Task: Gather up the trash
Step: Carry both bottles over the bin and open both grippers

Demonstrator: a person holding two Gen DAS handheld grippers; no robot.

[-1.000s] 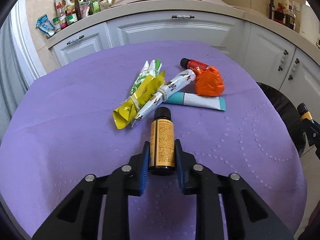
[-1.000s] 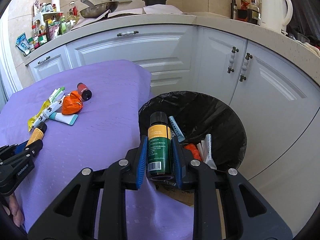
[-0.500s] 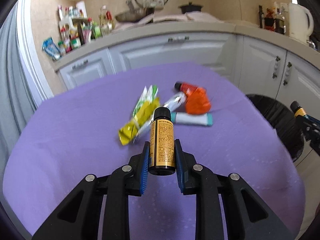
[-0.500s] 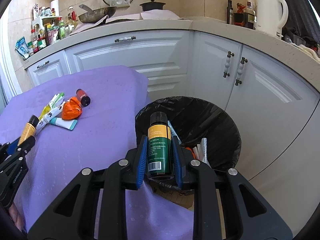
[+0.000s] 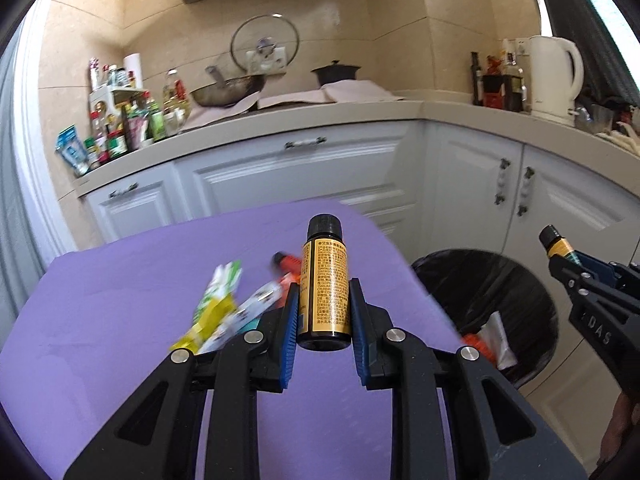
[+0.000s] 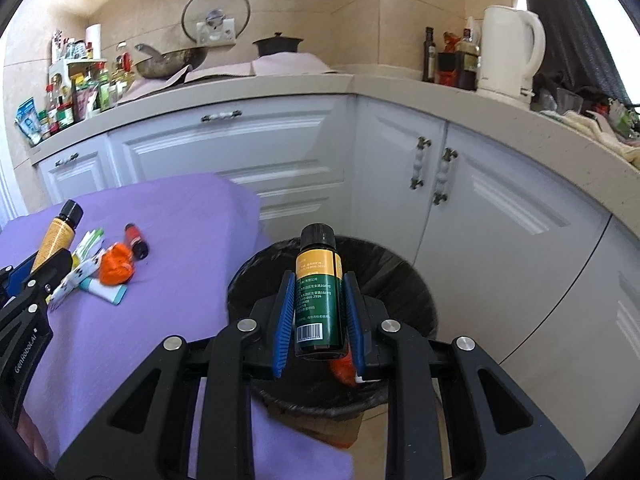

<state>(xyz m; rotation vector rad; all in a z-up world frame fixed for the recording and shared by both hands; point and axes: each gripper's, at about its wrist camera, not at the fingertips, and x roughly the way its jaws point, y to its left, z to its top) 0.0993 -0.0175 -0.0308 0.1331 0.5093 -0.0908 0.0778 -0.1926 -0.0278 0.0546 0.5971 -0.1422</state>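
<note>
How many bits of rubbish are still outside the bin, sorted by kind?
Bottles: 3 (yellow-label bottle, green-label bottle, red bottle)
Twisted wrappers: 2 (yellow-green wrapper, white printed wrapper)
Crumpled orange bag: 1
Teal-and-white tube: 1
Total: 7

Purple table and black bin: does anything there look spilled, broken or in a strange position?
Nothing stands out. The wrappers, orange crumpled piece and small red bottle lie loose on the purple tablecloth, no spill visible. Each gripper holds one capped bottle: the left gripper a gold bottle, the right gripper a green bottle over the bin.
</note>
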